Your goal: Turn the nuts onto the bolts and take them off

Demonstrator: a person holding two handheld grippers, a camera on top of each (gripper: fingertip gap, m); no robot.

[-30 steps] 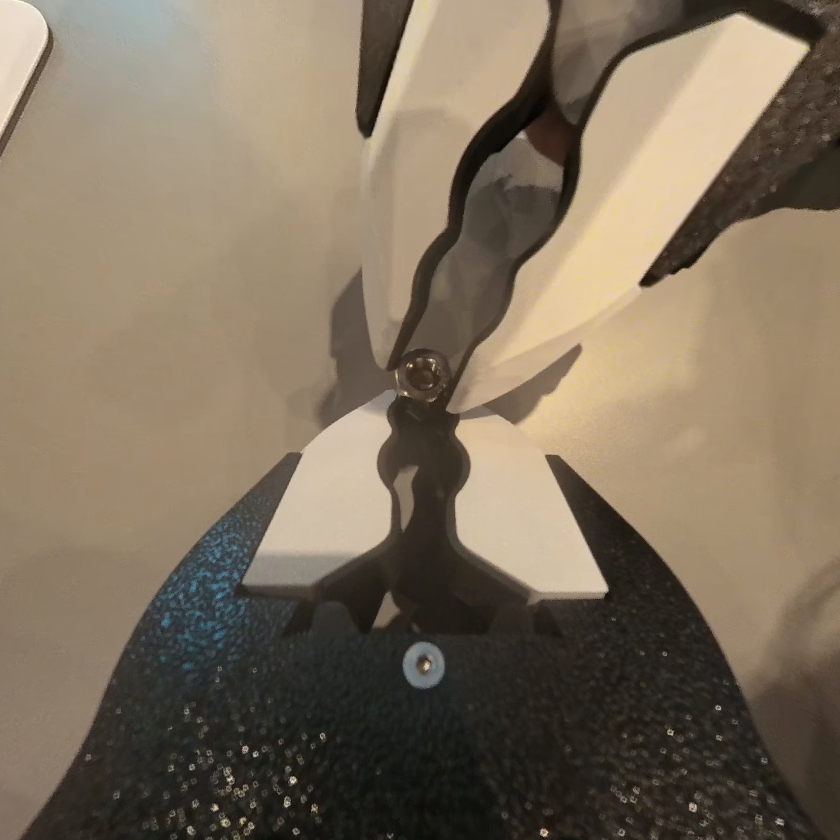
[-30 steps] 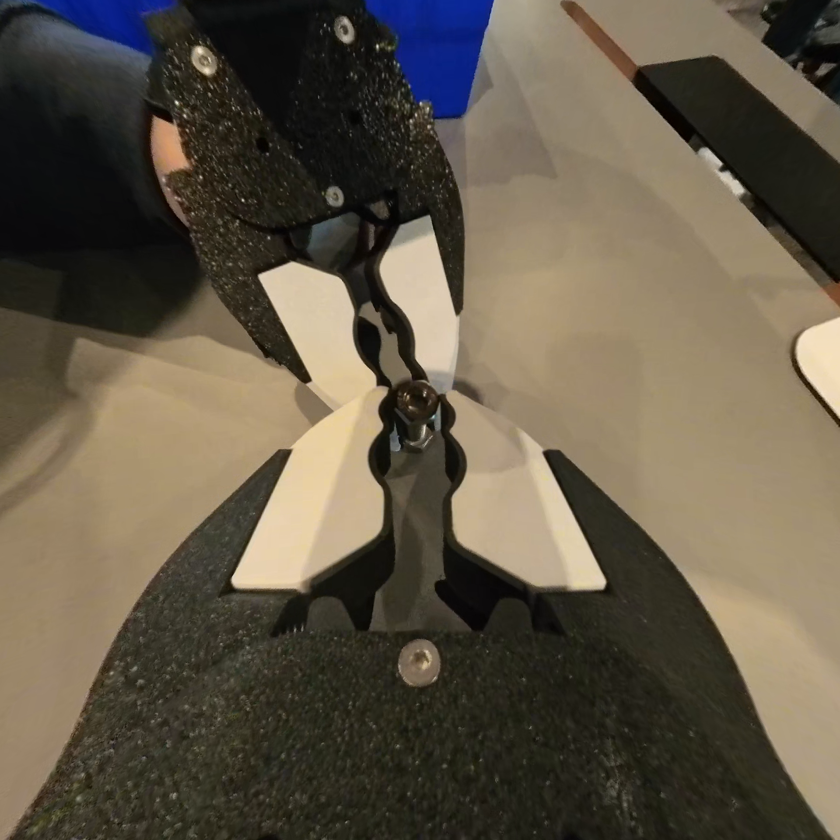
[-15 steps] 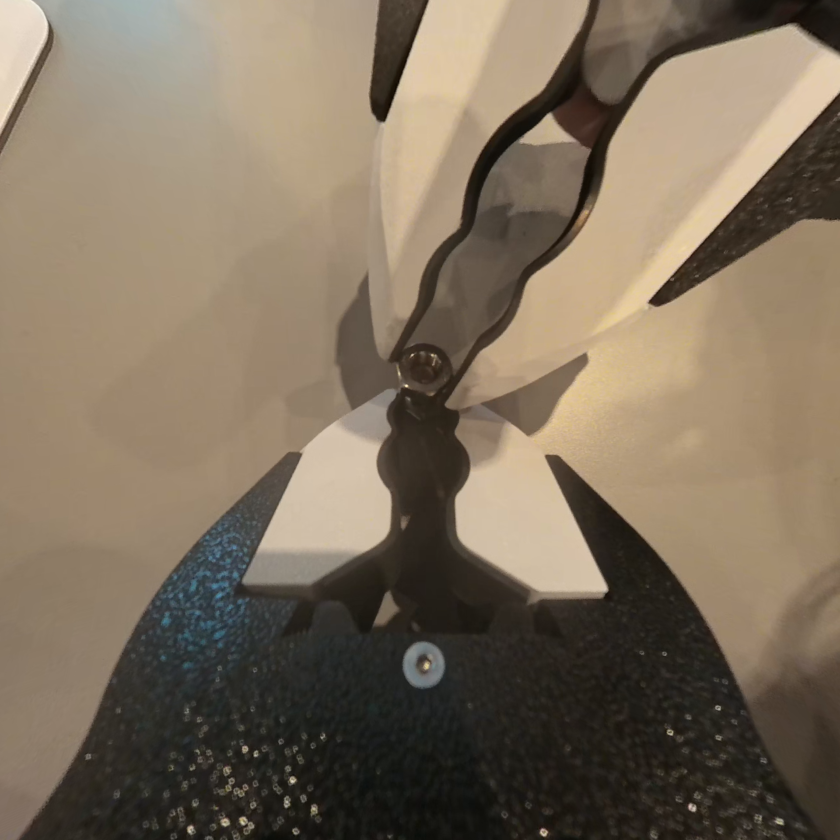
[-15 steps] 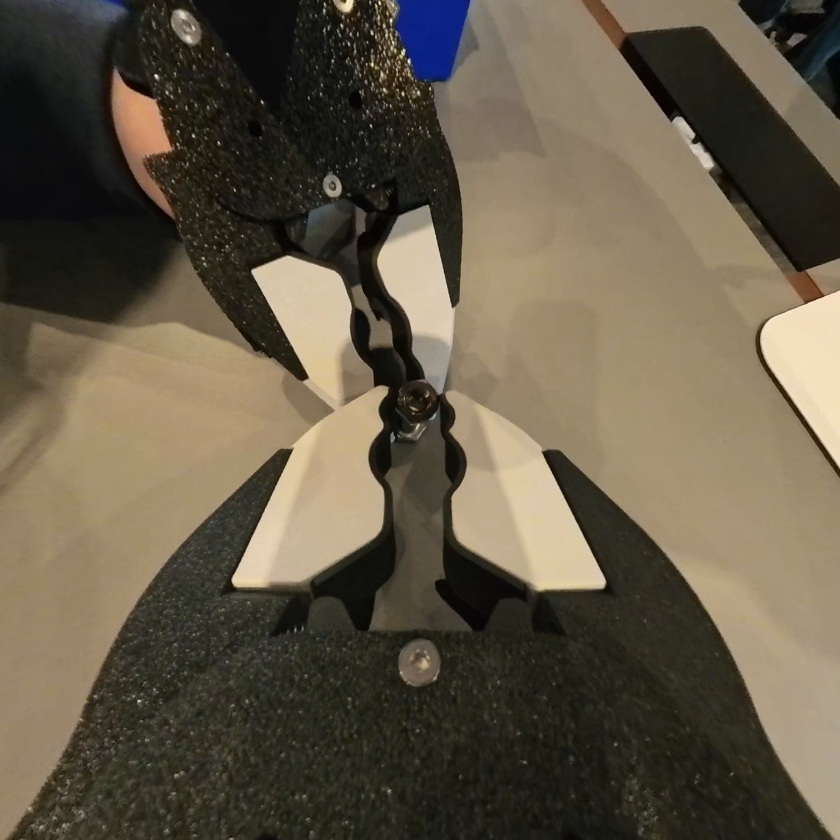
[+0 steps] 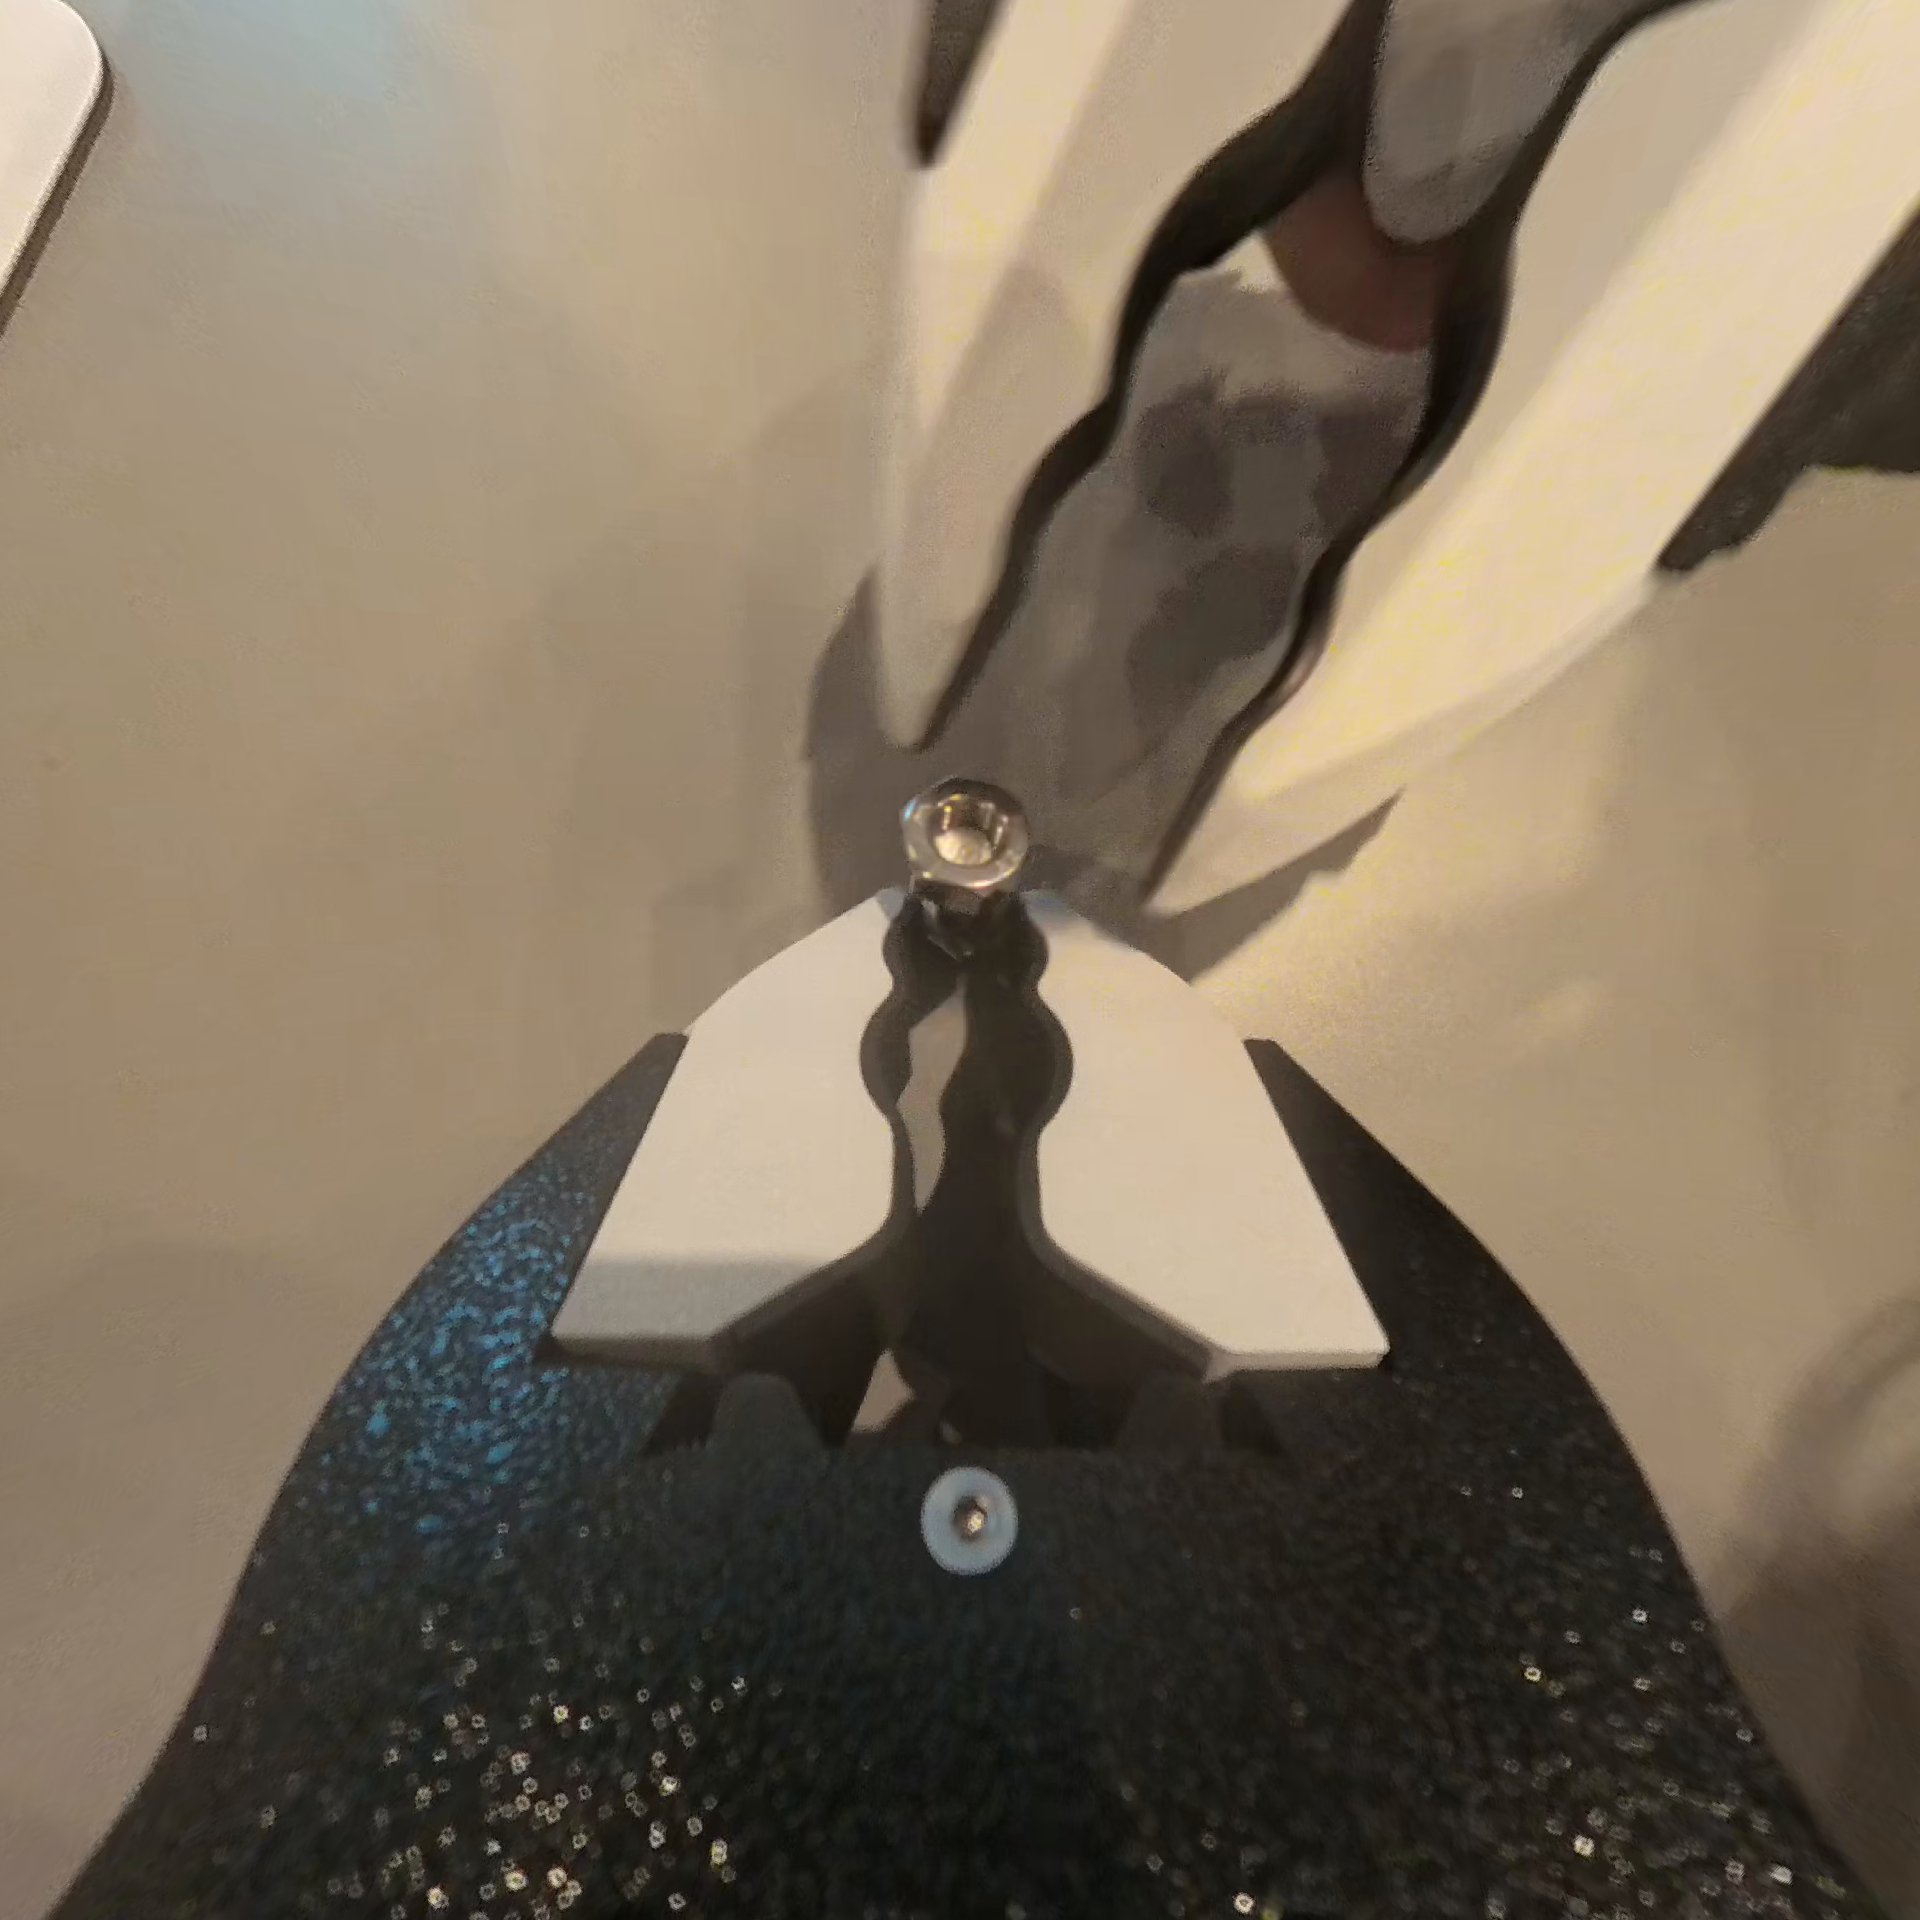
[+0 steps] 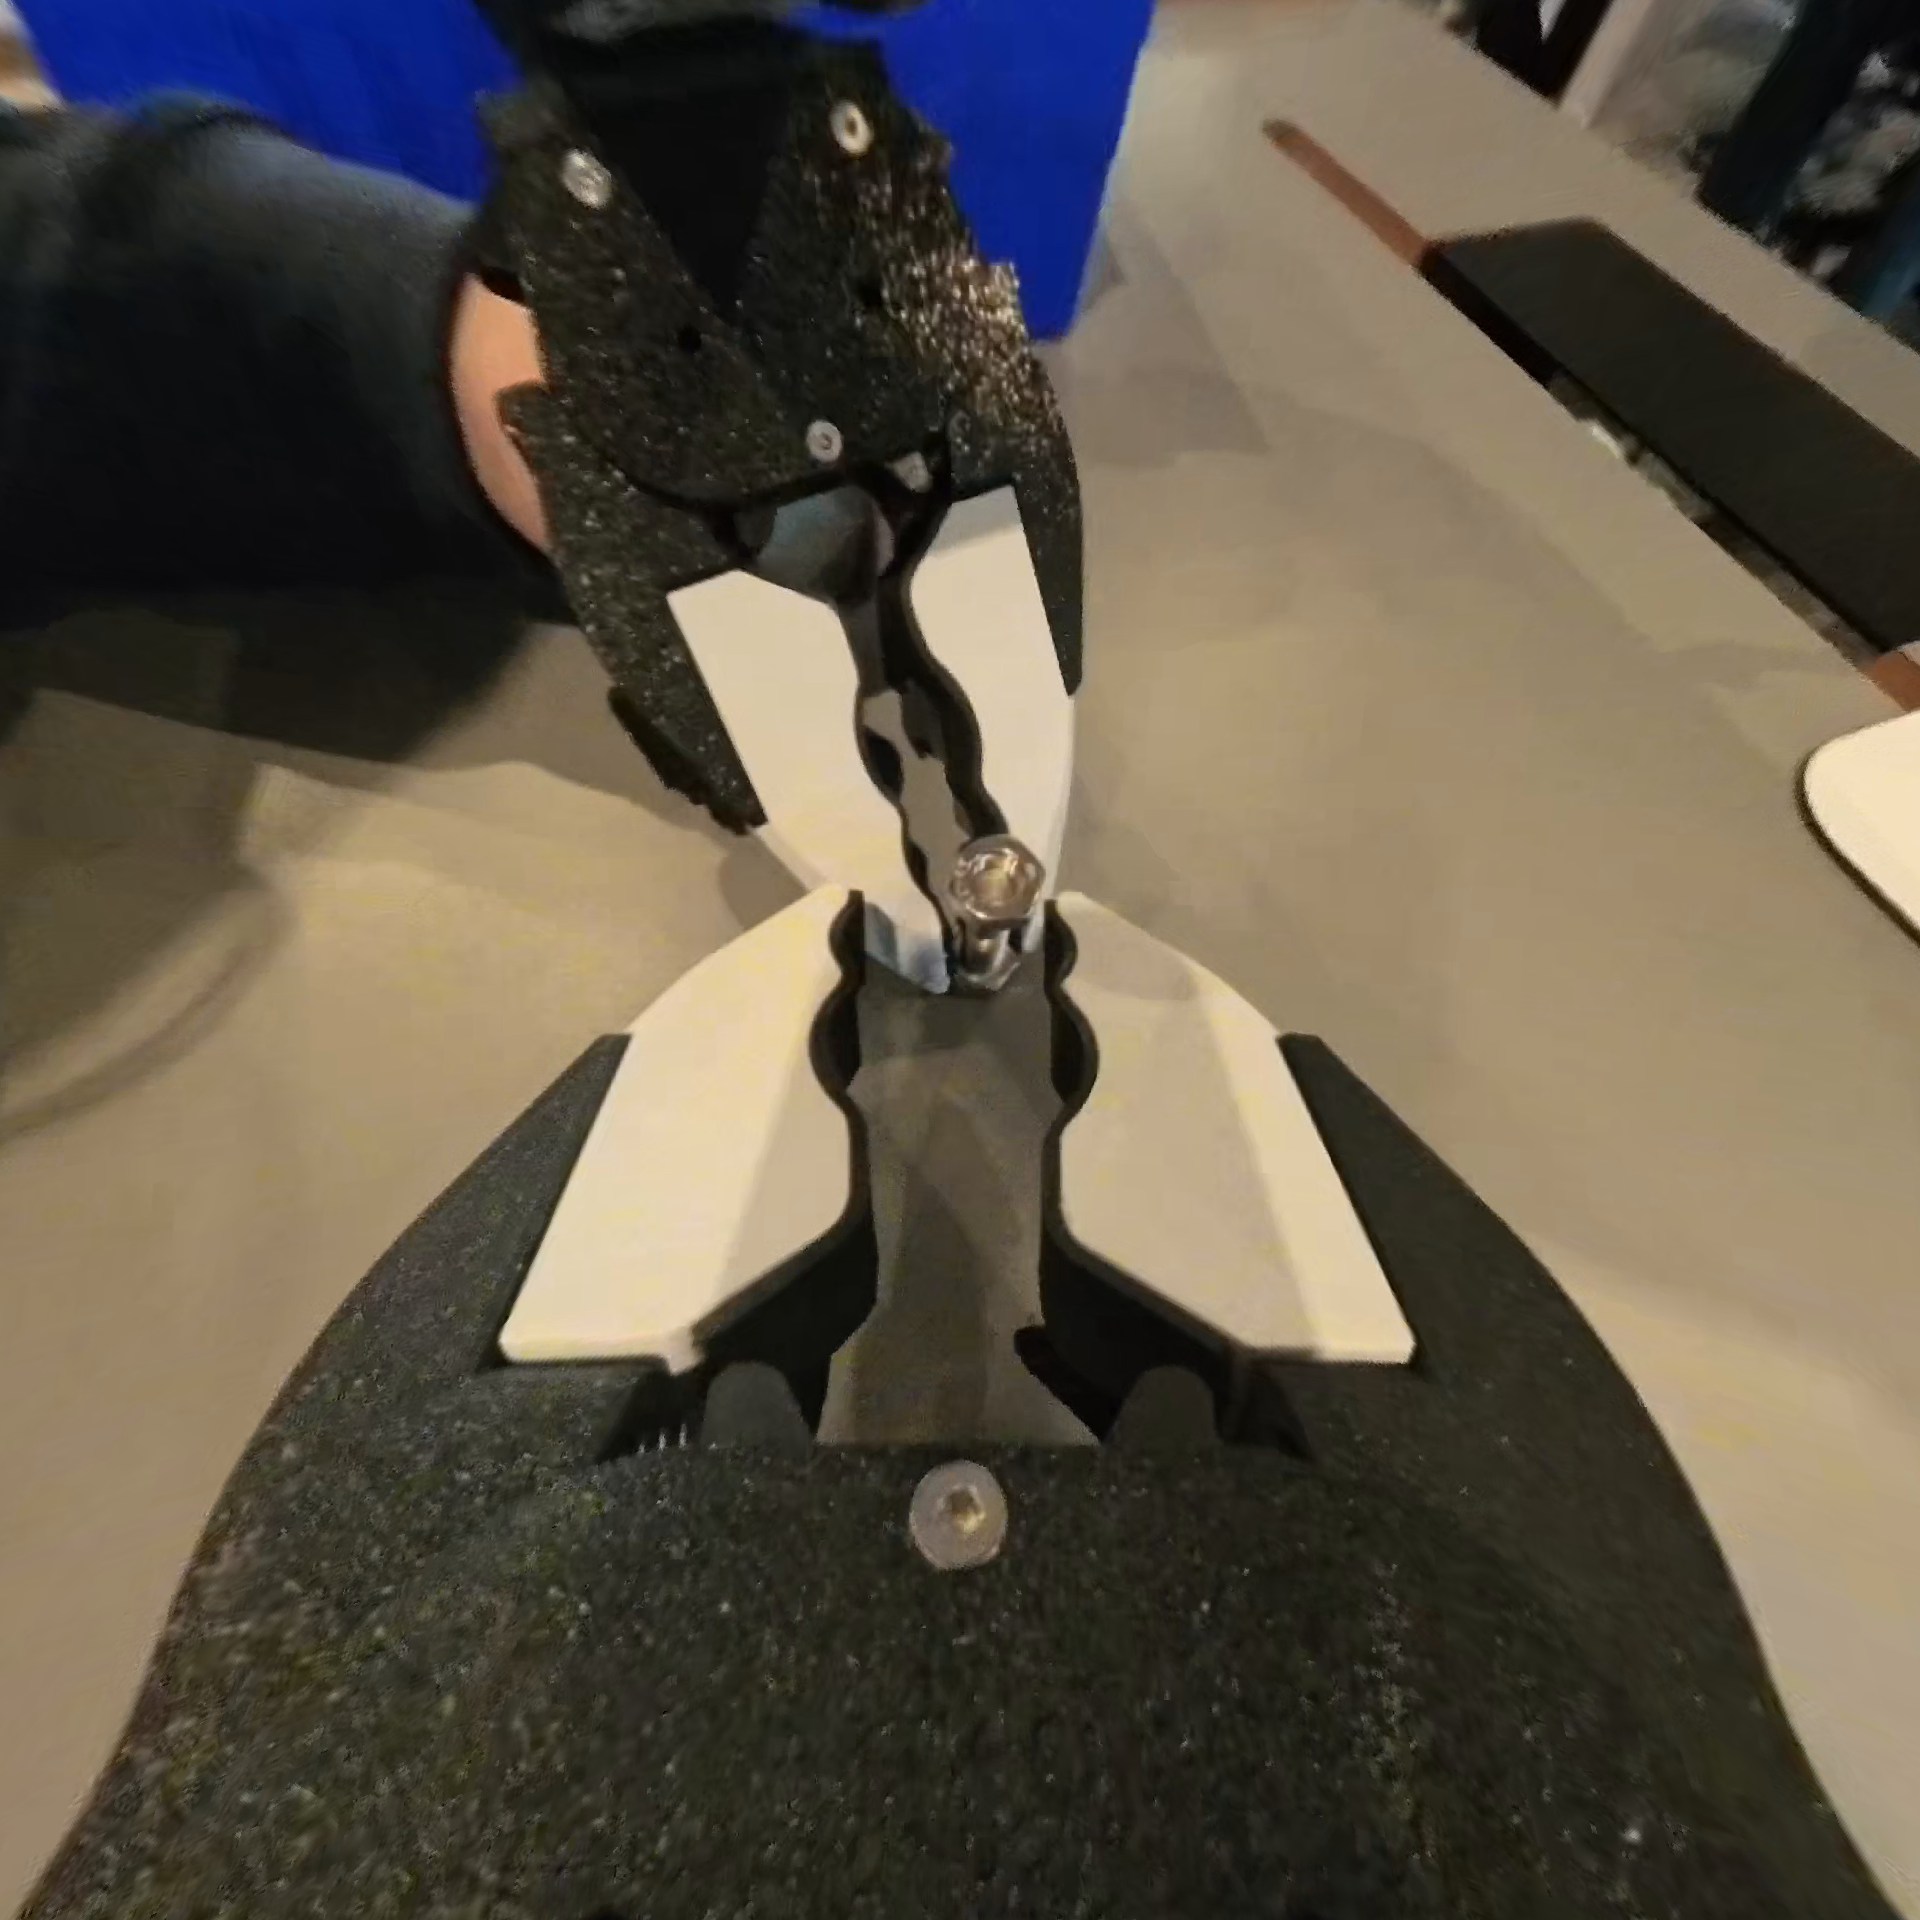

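A small silver bolt (image 5: 964, 836) with a socket head stands upright, with a nut (image 6: 982, 975) low on its shaft. My left gripper (image 5: 961, 920) is shut on it just below the head, at the nut. The left gripper also shows in the right wrist view (image 6: 977, 940), coming from the far side. My right gripper (image 6: 951, 909) is open, its white fingertips (image 6: 810, 925) on either side of the bolt (image 6: 992, 888) without touching it. In the left wrist view the right gripper (image 5: 1044, 816) sits blurred just beyond the bolt head.
Grey table (image 6: 1455, 675) underneath. A white board's corner lies at the edge (image 6: 1870, 831), also in the left wrist view (image 5: 42, 135). A black strip (image 6: 1662, 395) lies far right. A blue block (image 6: 1039, 156) and a person's dark sleeve (image 6: 208, 364) are behind the left gripper. Tip to tip, the grippers are about 4 cm apart. The blue block (image 6: 1039, 156) is about equally far from each gripper, around 25 cm.
My right gripper was shut on the bolt head and has opened and drawn slightly off it. My left gripper keeps its hold, and the bolt stays in place.
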